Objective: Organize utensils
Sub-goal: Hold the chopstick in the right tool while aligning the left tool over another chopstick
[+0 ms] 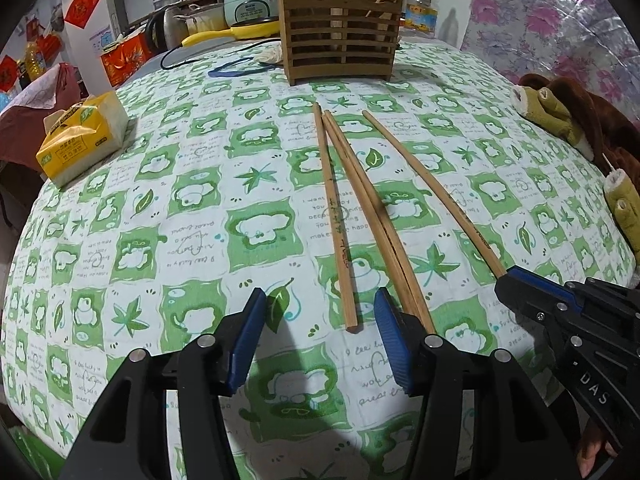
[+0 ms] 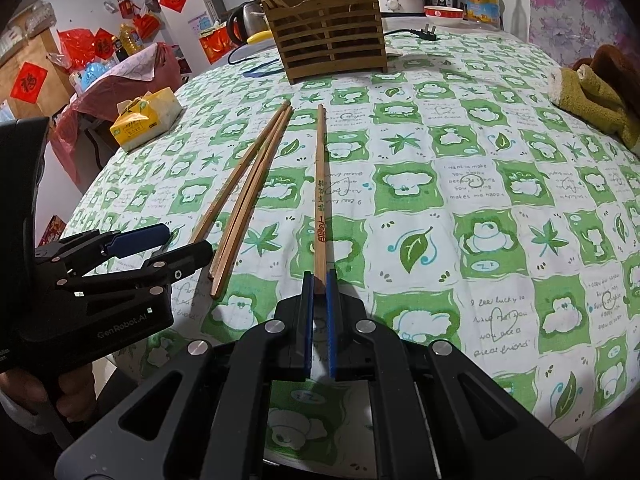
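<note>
right jaws (image 2: 319, 280) clamp chopstick (image 2: 320, 184) | left jaws (image 1: 320, 340) apart, empty

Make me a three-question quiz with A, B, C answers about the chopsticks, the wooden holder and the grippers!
1. Where is the wooden holder?
A. at the table's far side, beyond the chopsticks
B. on the floor
C. on the tissue pack

2. How many chopsticks lie on the tablecloth?
A. one
B. four
C. nine

3. The right gripper is
A. wide open
B. shut on a chopstick
C. holding a spoon

Answers: 1 A, it stands past their far tips; 2 B, four sticks show; 3 B, its pads pinch one stick's near end.
</note>
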{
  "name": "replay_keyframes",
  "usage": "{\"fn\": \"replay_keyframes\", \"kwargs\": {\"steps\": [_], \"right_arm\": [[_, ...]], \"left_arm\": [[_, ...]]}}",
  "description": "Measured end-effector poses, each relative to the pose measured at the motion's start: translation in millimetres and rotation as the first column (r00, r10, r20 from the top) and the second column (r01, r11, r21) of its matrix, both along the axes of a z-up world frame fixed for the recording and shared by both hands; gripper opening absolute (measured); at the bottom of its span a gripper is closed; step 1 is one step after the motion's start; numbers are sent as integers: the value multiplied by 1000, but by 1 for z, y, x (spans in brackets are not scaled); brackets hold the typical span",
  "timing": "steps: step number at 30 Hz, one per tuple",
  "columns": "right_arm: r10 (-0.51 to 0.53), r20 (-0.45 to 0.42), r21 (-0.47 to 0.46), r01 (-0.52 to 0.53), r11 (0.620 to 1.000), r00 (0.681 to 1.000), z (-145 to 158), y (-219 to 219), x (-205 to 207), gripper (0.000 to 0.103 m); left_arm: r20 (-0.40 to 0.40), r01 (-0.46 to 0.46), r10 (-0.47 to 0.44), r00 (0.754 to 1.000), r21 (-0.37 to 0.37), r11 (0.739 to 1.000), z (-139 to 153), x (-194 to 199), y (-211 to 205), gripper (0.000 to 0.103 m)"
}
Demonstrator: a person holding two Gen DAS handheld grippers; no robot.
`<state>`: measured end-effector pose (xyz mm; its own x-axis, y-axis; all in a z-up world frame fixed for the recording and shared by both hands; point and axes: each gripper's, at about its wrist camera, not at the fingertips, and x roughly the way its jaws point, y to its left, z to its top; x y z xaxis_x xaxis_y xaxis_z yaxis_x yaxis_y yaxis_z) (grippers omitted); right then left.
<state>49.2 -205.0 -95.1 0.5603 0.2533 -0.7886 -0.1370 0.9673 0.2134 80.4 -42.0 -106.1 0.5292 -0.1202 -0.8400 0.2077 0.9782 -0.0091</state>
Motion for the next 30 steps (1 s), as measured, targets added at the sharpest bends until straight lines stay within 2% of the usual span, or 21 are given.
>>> {"fn": "replay_keyframes", "kwargs": {"steps": [15, 19, 22, 24, 25, 27, 28, 30], "right_arm": [[6, 57, -73, -2, 997, 998, -2, 11, -2, 8], [39, 107, -154, -23, 988, 994, -3, 21, -6, 9], [28, 91, -120, -17, 993, 995, -2, 15, -4, 10], [25, 68, -69, -20, 997, 997, -1, 9, -3, 18], [32, 60, -35, -30, 999, 998, -1, 7, -3, 29], [43, 62, -24, -42, 999, 997, 0, 8, -5, 41], [45, 64, -38, -43, 998, 997, 0, 11, -7, 44], [52, 73, -78, -46, 996, 996, -1, 16, -9, 44]], "left_arm": [[45, -23, 23, 999, 1, 1000, -1, -7, -2, 57], [54, -15, 14, 998, 4, 1000, -2, -8, -2, 58], [49, -10, 10, 999, 2, 1000, -2, -8, -1, 57], [45, -9, 9, 999, -5, 1000, -1, -7, 0, 56], [44, -6, 7, 999, -9, 1000, -1, -8, 1, 56], [50, 0, 0, 999, -10, 1000, -2, -8, 2, 56], [52, 1, -1, 999, -10, 1000, -2, -8, 2, 56], [53, 0, 0, 999, -11, 1000, -2, -8, 2, 56]]}}
